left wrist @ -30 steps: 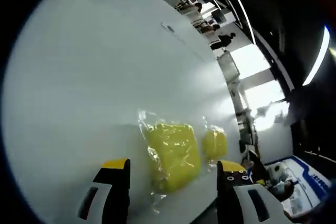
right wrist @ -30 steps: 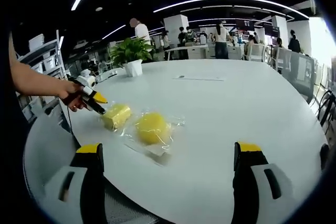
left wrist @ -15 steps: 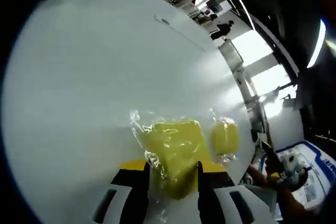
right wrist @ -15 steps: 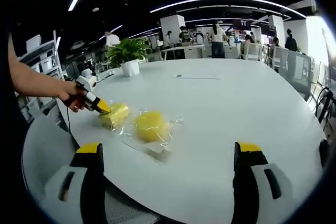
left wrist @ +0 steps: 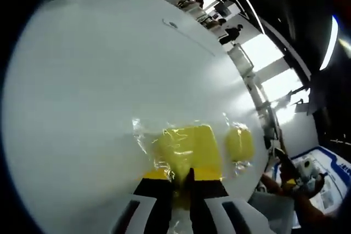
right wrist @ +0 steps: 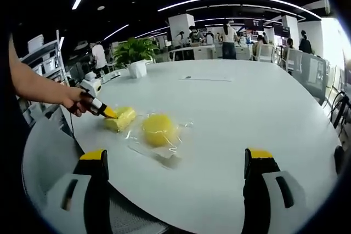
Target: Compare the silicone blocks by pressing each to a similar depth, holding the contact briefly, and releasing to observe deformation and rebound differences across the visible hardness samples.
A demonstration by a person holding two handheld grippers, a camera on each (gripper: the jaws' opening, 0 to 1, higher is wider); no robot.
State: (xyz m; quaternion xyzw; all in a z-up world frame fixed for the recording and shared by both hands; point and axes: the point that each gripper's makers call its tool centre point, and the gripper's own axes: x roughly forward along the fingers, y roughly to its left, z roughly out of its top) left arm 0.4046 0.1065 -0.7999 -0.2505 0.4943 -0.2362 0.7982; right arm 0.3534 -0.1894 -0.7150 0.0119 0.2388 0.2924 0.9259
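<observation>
Left gripper (left wrist: 182, 182), its yellow-tipped jaws closed together with no gap, presses its tips into the near end of the rectangular yellow silicone block in clear wrap (left wrist: 189, 146) on the white round table (left wrist: 98, 80). Right gripper (right wrist: 175, 160) hovers wide open and empty; the rounder yellow wrapped block (right wrist: 159, 130) lies ahead of it, nearer this hand.

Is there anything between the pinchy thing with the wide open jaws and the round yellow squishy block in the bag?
Nothing visible. In the right gripper view, the right gripper is open, and bare white table lies between it and the round yellow silicone block in clear plastic wrap. The block-shaped yellow silicone sample sits off to the side.
</observation>
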